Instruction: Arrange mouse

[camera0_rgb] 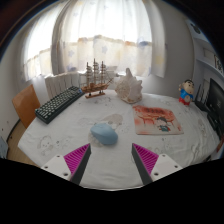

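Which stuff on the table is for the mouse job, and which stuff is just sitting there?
For the job:
mouse, lying on the table just ahead of the tongs
tongs, open and empty

Just sitting there:
keyboard
model ship
white figurine
magazine
small toy figure
table

Black keyboard (59, 103), model ship (95, 77), magazine (156, 120), white table (60, 135)

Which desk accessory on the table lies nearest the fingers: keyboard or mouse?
The light blue mouse, just ahead of the open fingers; the black keyboard lies farther back beside the model ship.
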`<control>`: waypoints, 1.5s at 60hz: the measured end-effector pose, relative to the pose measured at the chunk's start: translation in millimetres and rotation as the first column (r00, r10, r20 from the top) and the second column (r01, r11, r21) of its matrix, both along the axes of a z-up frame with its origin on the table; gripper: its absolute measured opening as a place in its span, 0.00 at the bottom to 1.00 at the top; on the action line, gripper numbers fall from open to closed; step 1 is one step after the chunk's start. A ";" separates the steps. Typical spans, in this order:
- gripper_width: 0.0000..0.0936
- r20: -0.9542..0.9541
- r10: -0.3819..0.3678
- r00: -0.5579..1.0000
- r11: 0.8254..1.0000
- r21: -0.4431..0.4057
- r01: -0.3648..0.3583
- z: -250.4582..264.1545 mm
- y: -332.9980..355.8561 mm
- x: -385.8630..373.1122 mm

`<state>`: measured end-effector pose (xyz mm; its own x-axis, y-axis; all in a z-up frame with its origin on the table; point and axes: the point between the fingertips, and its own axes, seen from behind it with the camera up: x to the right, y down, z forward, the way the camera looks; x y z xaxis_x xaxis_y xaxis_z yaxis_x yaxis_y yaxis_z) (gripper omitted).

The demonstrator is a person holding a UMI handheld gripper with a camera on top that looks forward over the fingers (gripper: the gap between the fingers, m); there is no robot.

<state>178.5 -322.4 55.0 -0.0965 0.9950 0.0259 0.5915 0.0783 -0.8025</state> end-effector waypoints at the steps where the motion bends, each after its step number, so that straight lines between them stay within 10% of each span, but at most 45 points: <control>1: 0.91 -0.004 -0.004 1.000 1.000 -0.005 0.004 -1.8 -1.4 -3.2; 56: 0.91 0.027 -0.080 0.996 0.995 -0.056 0.082 -64.4 4.1 -137.9; 63: 0.53 0.023 -0.070 0.997 0.996 -0.056 0.071 -63.1 4.6 -141.6; 90: 0.38 -0.130 -0.138 0.982 0.990 -0.060 0.131 76.3 108.3 -207.9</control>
